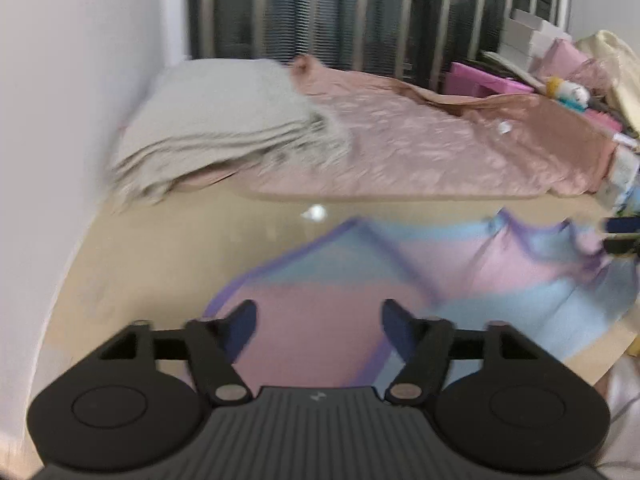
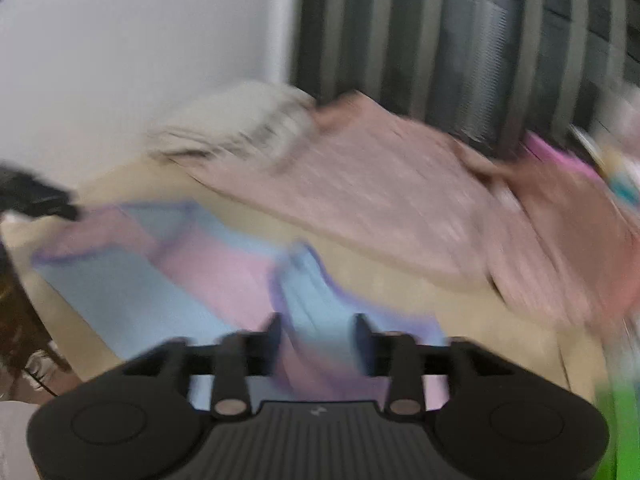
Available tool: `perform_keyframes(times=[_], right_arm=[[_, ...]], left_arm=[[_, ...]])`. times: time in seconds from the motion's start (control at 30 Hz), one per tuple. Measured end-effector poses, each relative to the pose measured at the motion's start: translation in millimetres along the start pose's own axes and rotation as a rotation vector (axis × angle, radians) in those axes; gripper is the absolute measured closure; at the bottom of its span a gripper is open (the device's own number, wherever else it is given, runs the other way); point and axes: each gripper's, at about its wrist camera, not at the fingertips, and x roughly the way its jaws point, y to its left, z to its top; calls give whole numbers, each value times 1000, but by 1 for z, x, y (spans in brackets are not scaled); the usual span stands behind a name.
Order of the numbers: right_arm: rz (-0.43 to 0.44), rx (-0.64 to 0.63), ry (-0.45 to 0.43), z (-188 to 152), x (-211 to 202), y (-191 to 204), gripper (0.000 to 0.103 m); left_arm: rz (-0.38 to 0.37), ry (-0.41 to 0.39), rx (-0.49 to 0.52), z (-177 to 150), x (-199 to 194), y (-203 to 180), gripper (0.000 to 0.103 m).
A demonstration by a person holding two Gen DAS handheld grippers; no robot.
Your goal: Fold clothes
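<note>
A pastel garment (image 1: 500, 272) with pink and blue panels and purple edging lies spread and partly creased on the beige table (image 1: 160, 260). My left gripper (image 1: 318, 316) hovers over its near pink part, jaws wide apart, nothing between the pads. In the right wrist view, which is blurred, the same garment (image 2: 208, 264) shows a raised blue fold running toward my right gripper (image 2: 318, 328). Its fingers stand apart above the cloth and do not press on it. The right gripper (image 1: 612, 234) also shows at the garment's far right corner.
A folded grey stack (image 1: 224, 120) sits at the back left against the white wall. A rumpled pink sheet (image 1: 420, 140) covers the back of the table. Pink boxes and clutter (image 1: 560, 76) pile at the far right. Dark blinds hang behind.
</note>
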Motion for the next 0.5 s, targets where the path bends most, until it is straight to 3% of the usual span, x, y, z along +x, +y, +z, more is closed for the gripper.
perform_keyframes(times=[0.13, 0.3, 0.37, 0.4, 0.5], right_arm=[[92, -50, 74, 42, 64, -9, 52], [113, -12, 181, 61, 126, -23, 55], [138, 34, 213, 58, 137, -30, 69], [144, 56, 225, 55, 141, -32, 90], [142, 91, 206, 48, 140, -39, 95]], left_arm=[[-95, 74, 46, 51, 58, -12, 28], [-88, 153, 112, 70, 120, -20, 28], [-104, 157, 109, 70, 131, -17, 29], [-106, 156, 109, 69, 135, -16, 31], [-103, 173, 112, 64, 147, -13, 62]])
